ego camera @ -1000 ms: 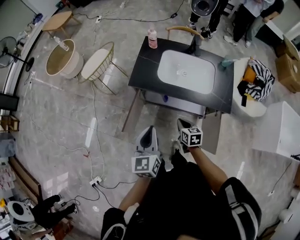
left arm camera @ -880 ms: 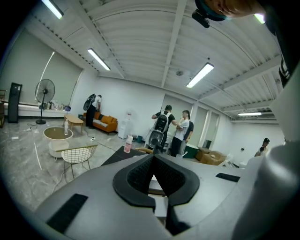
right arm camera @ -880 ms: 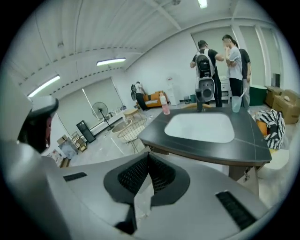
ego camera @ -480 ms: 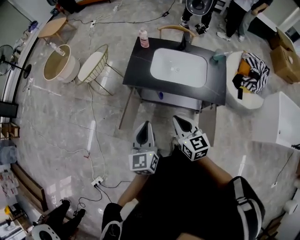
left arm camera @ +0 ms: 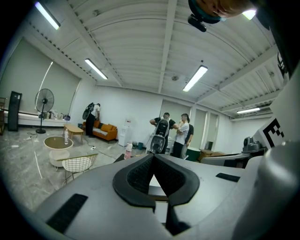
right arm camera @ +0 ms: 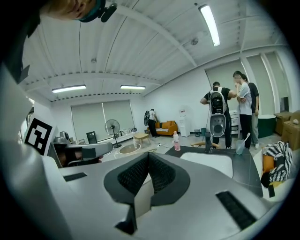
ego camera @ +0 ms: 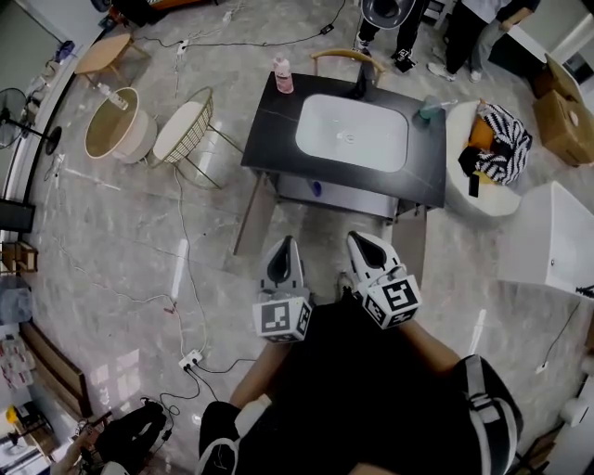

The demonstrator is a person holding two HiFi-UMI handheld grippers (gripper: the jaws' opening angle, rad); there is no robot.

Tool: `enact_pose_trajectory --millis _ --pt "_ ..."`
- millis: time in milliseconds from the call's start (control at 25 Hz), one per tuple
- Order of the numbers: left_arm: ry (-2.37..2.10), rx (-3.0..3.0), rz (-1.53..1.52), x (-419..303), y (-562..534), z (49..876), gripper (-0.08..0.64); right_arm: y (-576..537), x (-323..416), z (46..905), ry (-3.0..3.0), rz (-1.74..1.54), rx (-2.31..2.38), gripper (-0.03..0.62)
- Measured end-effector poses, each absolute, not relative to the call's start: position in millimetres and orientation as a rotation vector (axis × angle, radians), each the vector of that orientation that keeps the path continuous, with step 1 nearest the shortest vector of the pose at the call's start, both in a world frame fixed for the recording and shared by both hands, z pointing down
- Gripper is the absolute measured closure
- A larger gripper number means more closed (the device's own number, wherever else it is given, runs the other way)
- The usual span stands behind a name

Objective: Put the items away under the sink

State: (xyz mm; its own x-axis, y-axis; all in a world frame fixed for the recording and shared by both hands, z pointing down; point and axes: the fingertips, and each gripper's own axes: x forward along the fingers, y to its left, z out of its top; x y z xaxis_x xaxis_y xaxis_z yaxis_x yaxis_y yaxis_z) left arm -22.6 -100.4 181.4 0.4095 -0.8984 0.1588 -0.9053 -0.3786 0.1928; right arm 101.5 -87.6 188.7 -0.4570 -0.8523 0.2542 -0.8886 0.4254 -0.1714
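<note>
Well, I have both grippers in front of the sink (ego camera: 353, 134), clear of it. The left gripper (ego camera: 282, 245) is closed on nothing, and the right gripper (ego camera: 358, 241) is likewise closed and empty. The sink sits in a dark counter (ego camera: 274, 139) on a grey marble floor (ego camera: 139, 250). A pink bottle (ego camera: 282, 74) stands at the sink's back left, a cup (ego camera: 427, 109) at its back right, and the faucet (ego camera: 359, 85) is behind it. Left of the sink I see a wire chair (ego camera: 186, 130) and a round table (ego camera: 111, 125). Right of it, a striped cloth (ego camera: 506, 139) lies on a white seat (ego camera: 464, 199). People (ego camera: 464, 28) stand behind the sink.
</note>
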Motion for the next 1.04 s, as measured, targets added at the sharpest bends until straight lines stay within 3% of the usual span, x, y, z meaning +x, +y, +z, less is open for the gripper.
enact_pose_trajectory --millis 1040 --pt "-1.553 2.456 0.038 -3.9 -82.8 179.7 0.546 -71.4 108.1 198.9 -2.542 0.420 1.540 0.581"
